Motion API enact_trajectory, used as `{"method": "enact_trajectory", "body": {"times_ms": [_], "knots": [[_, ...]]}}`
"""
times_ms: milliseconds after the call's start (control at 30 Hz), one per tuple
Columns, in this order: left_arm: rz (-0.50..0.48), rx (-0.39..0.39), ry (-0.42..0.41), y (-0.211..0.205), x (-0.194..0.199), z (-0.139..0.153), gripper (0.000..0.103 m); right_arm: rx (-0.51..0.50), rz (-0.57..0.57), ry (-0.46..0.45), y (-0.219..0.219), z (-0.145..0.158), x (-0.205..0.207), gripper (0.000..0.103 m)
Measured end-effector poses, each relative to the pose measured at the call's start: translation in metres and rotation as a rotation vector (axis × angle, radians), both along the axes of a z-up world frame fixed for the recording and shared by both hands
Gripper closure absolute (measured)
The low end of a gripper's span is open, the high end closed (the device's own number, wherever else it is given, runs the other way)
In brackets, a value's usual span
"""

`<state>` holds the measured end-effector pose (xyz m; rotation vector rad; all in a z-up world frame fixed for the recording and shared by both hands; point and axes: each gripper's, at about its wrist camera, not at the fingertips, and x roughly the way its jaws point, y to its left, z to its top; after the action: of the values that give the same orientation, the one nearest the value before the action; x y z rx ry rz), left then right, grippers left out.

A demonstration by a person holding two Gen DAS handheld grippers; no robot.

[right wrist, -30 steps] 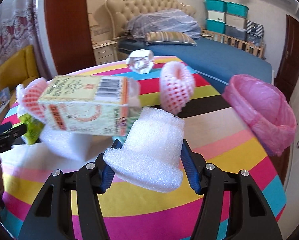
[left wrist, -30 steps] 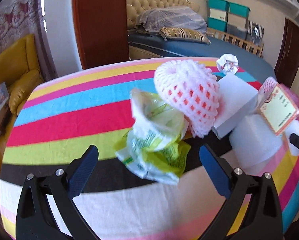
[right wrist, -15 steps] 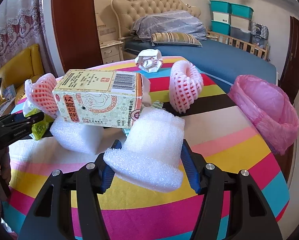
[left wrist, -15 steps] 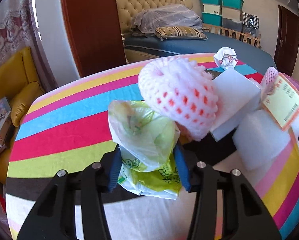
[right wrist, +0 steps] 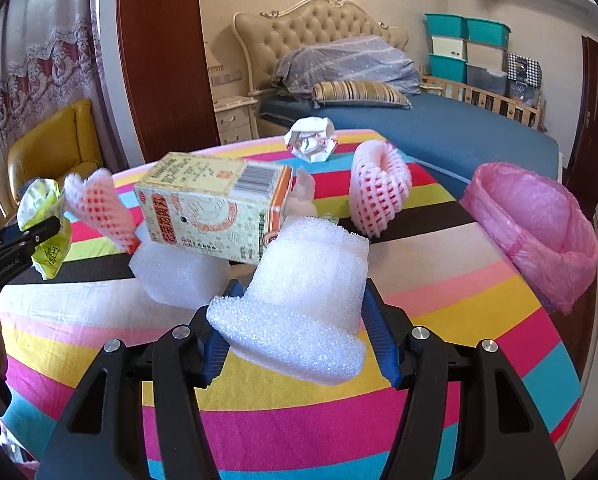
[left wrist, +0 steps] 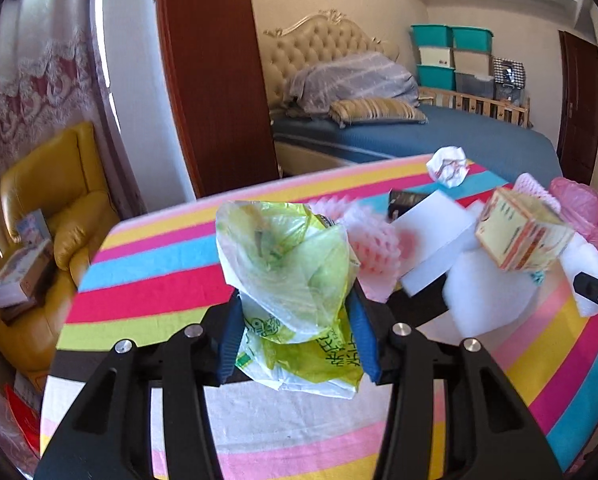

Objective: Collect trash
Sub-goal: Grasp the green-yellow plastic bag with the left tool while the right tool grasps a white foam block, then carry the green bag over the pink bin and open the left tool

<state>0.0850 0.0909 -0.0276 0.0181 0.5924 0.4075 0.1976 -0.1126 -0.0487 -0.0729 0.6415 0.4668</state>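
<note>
Left claw (left wrist: 297,338) had just closed on the crumpled green plastic bag (left wrist: 287,280), pads pressing its sides, holding it clear above the striped table (left wrist: 147,276). Right claw (right wrist: 301,338) gripped a white foam piece (right wrist: 303,300) over the table, near the pink bin bag (right wrist: 539,232).

Striped table (right wrist: 439,292) lies bare before the pink bag (right wrist: 539,232) — clutter crowds left.

bedroom: tufted headboard (right wrist: 319,20), blue bed (right wrist: 439,128), yellow armchair (left wrist: 59,184), stacked teal storage boxes (right wrist: 467,48), dark wood door (left wrist: 211,72), lace curtain (left wrist: 27,84).
</note>
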Motion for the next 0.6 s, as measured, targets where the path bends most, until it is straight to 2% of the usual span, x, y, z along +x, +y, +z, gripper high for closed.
{"method": "enact_trajectory", "body": {"times_ms": [600], "knots": [[-0.094, 0.071, -0.06, -0.052, -0.01, 0.031, 0.056, 0.066, -0.028, -0.07, -0.038, 0.018, -0.018, 0.046]]}}
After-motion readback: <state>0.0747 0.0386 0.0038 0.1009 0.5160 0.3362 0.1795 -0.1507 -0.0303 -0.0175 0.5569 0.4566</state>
